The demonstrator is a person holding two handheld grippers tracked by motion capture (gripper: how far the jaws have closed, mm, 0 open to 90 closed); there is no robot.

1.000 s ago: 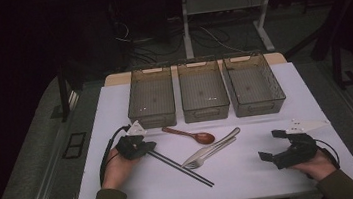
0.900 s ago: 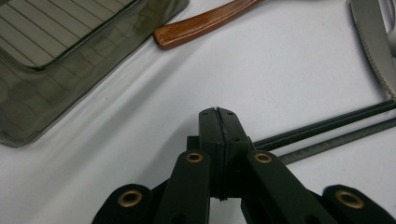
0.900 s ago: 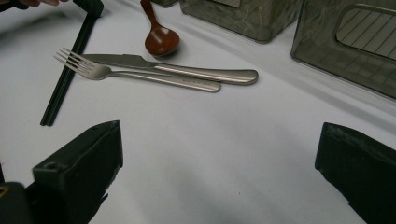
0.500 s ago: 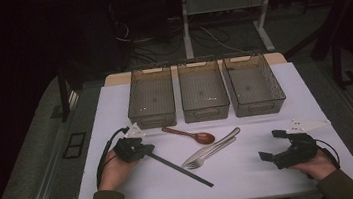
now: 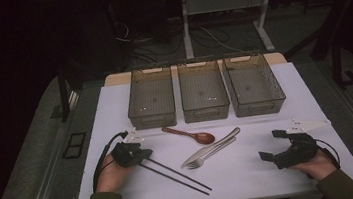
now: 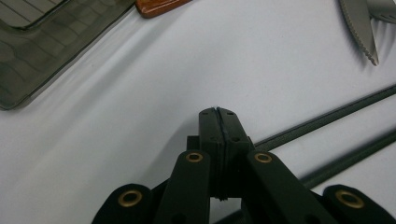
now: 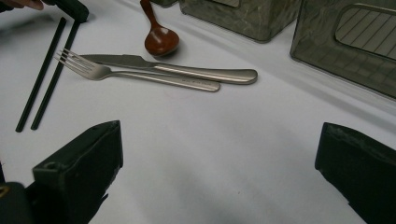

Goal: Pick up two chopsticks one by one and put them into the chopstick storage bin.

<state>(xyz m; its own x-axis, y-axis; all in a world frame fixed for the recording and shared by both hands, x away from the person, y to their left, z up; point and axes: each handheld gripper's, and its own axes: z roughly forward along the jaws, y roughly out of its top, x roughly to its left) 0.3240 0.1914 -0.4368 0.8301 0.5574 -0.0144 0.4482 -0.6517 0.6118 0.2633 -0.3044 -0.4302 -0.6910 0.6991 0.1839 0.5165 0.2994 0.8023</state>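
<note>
So the chopsticks [image 5: 175,173] are lying as a loose pair on the white table [image 5: 253,171], slanting down from the left gripper [image 5: 140,155], and compared with a second ago they've been dragged a bit: the near ends now sit further out toward the table's front edge. The left gripper's jaws are seen pressed flat together with nothing between them, the sticks running just beside and under the tip, so it's probably a nudge, not a pickup. The right gripper [image 5: 271,156] is held wide open and empty, well apart. Fork [image 5: 206,157], knife [image 5: 215,145] and wooden spoon [image 5: 191,134] are left untouched before the three bins [image 5: 204,91].
</note>
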